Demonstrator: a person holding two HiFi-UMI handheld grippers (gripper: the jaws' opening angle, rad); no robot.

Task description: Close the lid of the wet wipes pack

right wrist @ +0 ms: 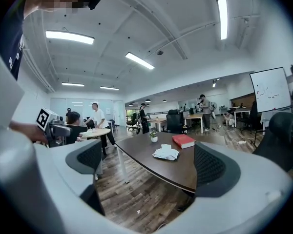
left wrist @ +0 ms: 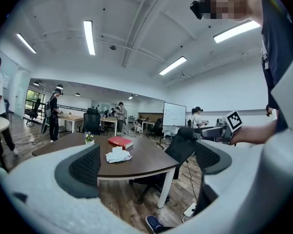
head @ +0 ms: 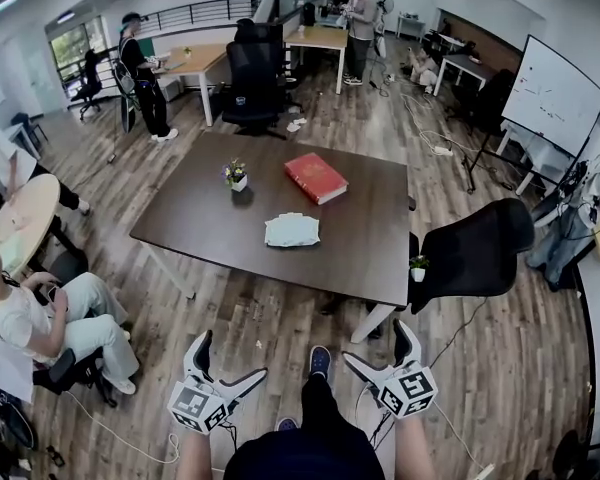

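- Left gripper [head: 230, 356] and right gripper [head: 376, 343] sat low in frame, jaws wide, empty.
- Wipes pack [head: 292, 230] lay mid-frame on the surface [head: 370, 253], well apart from them.

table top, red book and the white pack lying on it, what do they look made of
The table top: dark brown, matte, even tone, probably wood-look laminate. The red book: stiff flat cover with a pale page edge, likely board and paper. The wet wipes pack: white, wrinkled and slack, looks like soft plastic film; too small to be sure.
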